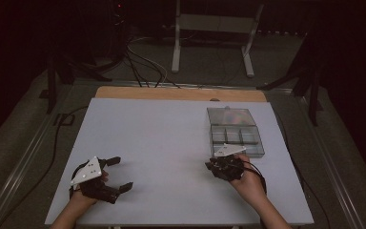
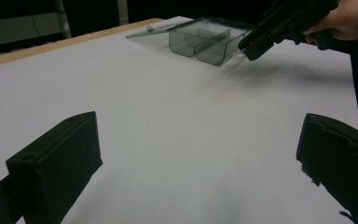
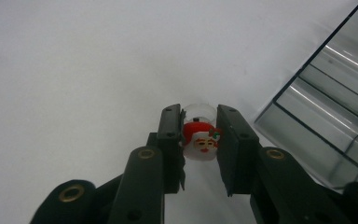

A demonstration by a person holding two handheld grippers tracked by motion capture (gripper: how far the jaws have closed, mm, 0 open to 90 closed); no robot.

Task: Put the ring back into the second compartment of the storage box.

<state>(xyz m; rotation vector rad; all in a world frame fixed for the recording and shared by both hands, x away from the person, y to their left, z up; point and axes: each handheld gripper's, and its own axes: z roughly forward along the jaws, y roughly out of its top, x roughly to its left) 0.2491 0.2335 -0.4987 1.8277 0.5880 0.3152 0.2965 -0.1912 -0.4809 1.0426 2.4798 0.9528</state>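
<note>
Two grippers work over a white table (image 1: 171,157), and the move ahead turns on one relation: where the clear compartment box (image 1: 236,138) lies from the loaded jaws. The right gripper (image 3: 199,140) is clamped on a small Santa figure (image 3: 199,141), a red-and-white piece with a clear round part behind it, held between both pads just above the table surface. In the right gripper view the box sits to the right of the jaws and slightly ahead, its near corner close to the right jaw but apart from it. In the high view the right gripper (image 1: 225,167) is just in front of the box's near edge, on the person's side. The box's long axis runs away from the person, with its lid (image 1: 230,116) folded open and lying flat at the far end, so the divided compartments are open from above. Judged from this layout, the step in hand is carrying the figure into a compartment; that calls for a short lift over the near wall before release. The left gripper (image 1: 119,174) rests well apart at the left of the table, jaws spread wide and holding nothing; in the left gripper view bare table lies between its jaws. The right hand is clearly the nearer one to the box.
</note>
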